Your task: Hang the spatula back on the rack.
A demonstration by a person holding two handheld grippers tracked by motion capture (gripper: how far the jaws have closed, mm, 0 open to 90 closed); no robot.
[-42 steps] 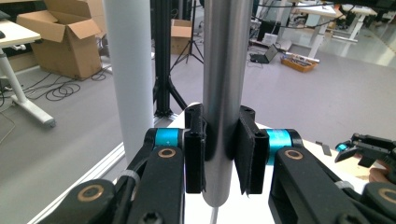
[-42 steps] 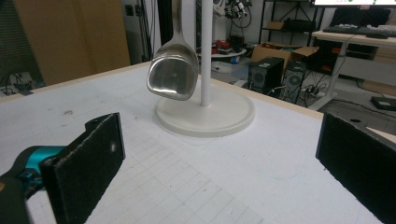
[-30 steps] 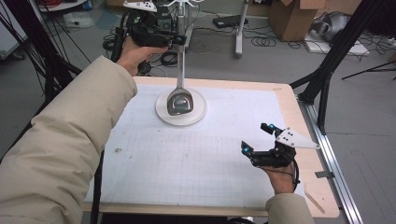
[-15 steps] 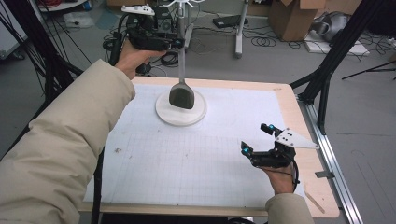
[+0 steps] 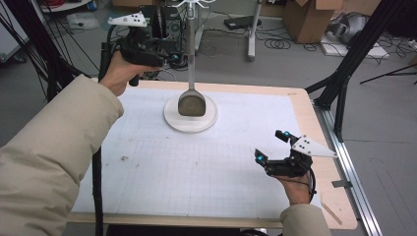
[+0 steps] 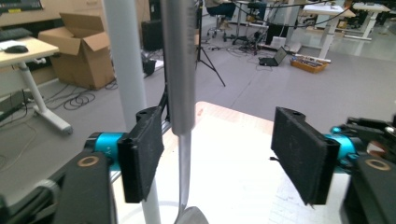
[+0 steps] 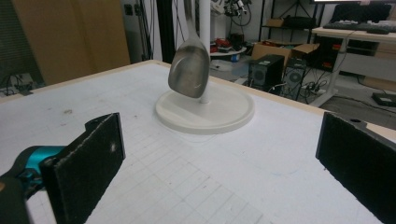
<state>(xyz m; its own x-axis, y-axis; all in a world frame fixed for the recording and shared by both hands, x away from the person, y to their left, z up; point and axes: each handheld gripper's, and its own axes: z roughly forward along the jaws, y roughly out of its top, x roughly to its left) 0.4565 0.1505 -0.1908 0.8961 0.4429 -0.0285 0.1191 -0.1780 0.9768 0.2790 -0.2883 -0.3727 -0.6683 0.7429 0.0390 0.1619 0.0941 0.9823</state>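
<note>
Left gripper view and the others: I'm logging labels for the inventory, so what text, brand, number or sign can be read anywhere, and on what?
None can be read.
Left gripper: a small mark on the teal part beside the left finger, too cut off to read.
Spatula, white stand base, table and cardboard boxes: no legible print.

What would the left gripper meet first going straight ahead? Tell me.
Probably the spatula handle: it hangs between the jaws of the left gripper, which have just been opening, beside one pad. The white stand pole comes next, though depth is unclear.
</note>
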